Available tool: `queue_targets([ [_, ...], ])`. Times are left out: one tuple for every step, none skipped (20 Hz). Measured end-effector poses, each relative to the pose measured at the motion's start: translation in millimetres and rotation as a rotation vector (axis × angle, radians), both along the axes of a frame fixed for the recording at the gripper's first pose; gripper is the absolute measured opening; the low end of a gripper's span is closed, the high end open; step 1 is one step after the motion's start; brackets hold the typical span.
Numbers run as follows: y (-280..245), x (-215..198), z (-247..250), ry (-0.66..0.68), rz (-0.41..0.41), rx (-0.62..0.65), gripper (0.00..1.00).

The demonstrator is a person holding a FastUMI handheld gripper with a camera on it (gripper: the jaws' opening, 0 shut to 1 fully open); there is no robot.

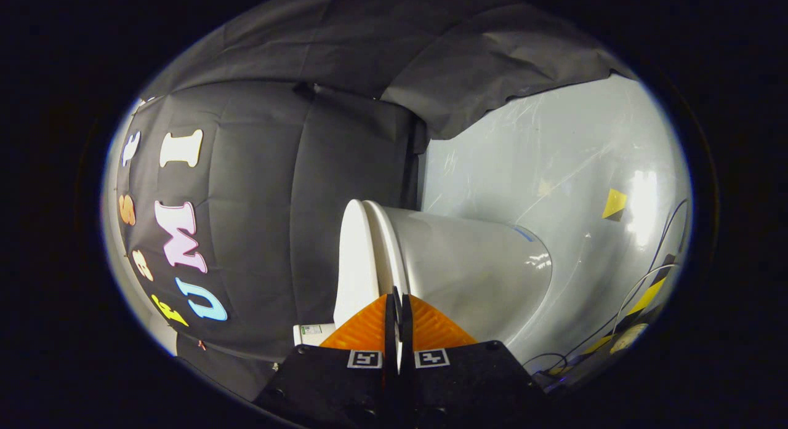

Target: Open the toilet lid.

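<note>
The view is rolled on its side, so the white toilet (474,269) lies sideways just ahead of my fingers. Its lid (352,263) is down on the seat (383,244), both seen edge-on as thin white rims beside the bowl. My gripper (398,296) has its fingers pressed together, tips right at the seam where the seat meets the bowl. Nothing shows between the fingers. Whether the tips touch the rim is hidden by the fingers themselves.
Glossy grey floor (554,170) stretches beyond the bowl, with a yellow tape square (614,202). Cables (640,287) and yellow-black tape (646,296) lie near the toilet's base. A small white box (313,333) sits by the lid. Black cloth wall (277,170) hangs behind.
</note>
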State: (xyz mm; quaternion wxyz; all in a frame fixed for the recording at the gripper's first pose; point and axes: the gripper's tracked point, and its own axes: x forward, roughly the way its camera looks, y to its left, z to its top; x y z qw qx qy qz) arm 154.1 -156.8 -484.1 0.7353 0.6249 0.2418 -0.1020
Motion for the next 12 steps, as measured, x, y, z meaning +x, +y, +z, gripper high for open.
queue_targets([
  [0,0,7,-0.001,-0.003,-0.014,0.05],
  [2,1,14,0.002,0.0,-0.042,0.05],
  [4,1,21,0.009,0.012,-0.082,0.05],
  [6,1,30,0.016,0.026,-0.128,0.05],
  [9,3,41,0.017,0.043,-0.172,0.05],
  [10,5,54,0.013,0.056,-0.215,0.05],
  [15,7,68,0.005,0.066,-0.251,0.05],
  [18,10,80,0.001,0.077,-0.283,0.05],
  [21,10,92,-0.005,0.088,-0.315,0.05],
  [24,11,104,-0.01,0.099,-0.348,0.05],
  [30,9,118,-0.016,0.11,-0.382,0.05],
  [36,12,130,-0.021,0.124,-0.419,0.05],
])
